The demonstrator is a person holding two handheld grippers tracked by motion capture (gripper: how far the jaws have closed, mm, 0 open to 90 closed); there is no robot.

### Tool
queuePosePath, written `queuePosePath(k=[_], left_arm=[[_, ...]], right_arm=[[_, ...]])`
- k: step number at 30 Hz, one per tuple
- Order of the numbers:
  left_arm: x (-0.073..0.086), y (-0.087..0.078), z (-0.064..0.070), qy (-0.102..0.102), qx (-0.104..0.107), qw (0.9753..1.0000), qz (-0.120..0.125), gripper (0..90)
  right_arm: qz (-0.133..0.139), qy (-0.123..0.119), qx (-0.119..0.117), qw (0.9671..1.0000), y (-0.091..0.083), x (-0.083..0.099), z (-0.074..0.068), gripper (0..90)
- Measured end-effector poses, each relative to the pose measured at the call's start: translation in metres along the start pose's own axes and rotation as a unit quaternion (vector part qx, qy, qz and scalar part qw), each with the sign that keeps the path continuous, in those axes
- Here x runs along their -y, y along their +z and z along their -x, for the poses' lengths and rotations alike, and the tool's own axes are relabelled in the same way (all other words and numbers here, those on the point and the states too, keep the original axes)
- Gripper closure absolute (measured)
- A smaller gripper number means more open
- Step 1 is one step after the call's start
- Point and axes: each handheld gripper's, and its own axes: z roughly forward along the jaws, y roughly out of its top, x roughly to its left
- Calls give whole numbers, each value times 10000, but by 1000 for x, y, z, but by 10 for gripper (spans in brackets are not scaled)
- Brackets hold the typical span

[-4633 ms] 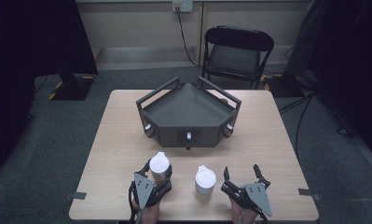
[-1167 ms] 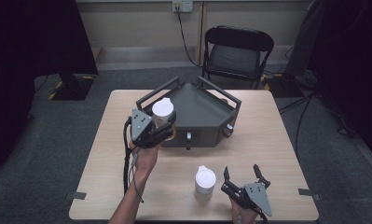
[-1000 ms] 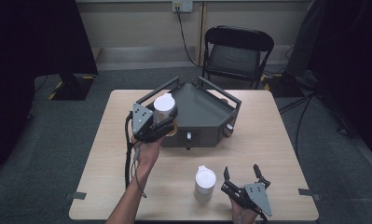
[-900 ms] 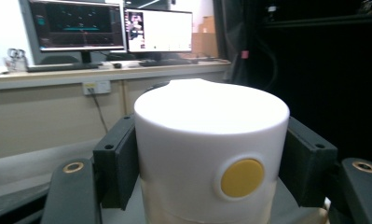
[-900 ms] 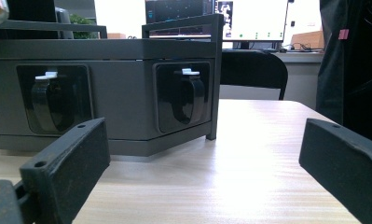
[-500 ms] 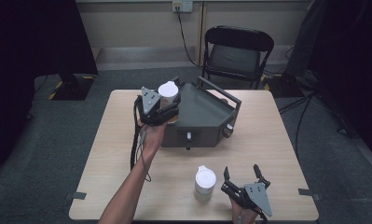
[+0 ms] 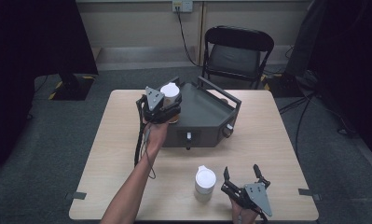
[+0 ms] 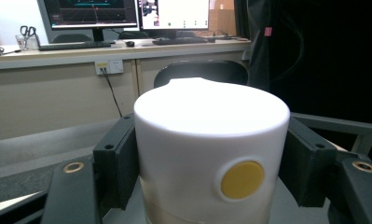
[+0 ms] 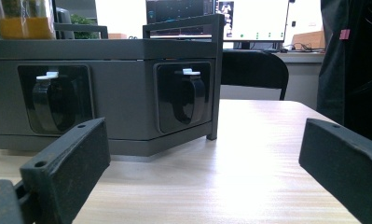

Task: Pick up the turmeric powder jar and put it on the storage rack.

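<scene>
The left gripper [image 7: 165, 103] is clamped on a white-lidded jar [image 7: 170, 91] over the grey tray's [image 7: 207, 112] 9 o'clock edge, probably for loading, while the right gripper [image 7: 243, 179] idles, jaws apart, beside the second jar [image 7: 205, 182].

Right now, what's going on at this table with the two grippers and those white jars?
A person is working with a handheld gripper in each hand. The left gripper is shut on a white jar and holds it over the left corner of the dark grey tray unit. A second white jar stands on the wooden table near the front edge. The right gripper rests beside it, fingers open, gripping nothing.
</scene>
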Motion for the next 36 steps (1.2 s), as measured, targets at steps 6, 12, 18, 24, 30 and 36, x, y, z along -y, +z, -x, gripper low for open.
queuePosePath(k=[6,12,18,24,30,36], left_arm=[[4,1,1,-71,-2,10000,-36,307],[8,1,4,-74,-49,10000,30,307],[11,-1,5,-123,-104,9998,69,306],[15,-2,10,-102,-158,9997,133,306],[10,-2,9,-80,-148,9999,39,305],[10,-2,8,-109,-120,9999,34,298]], right_arm=[[0,1,-5,10000,0,0,0,4],[0,1,-5,10000,0,0,0,4],[1,1,-5,10000,0,0,0,4],[0,0,-5,10000,0,0,0,4],[0,2,-3,10000,0,0,0,4],[1,0,-4,10000,0,0,0,4]])
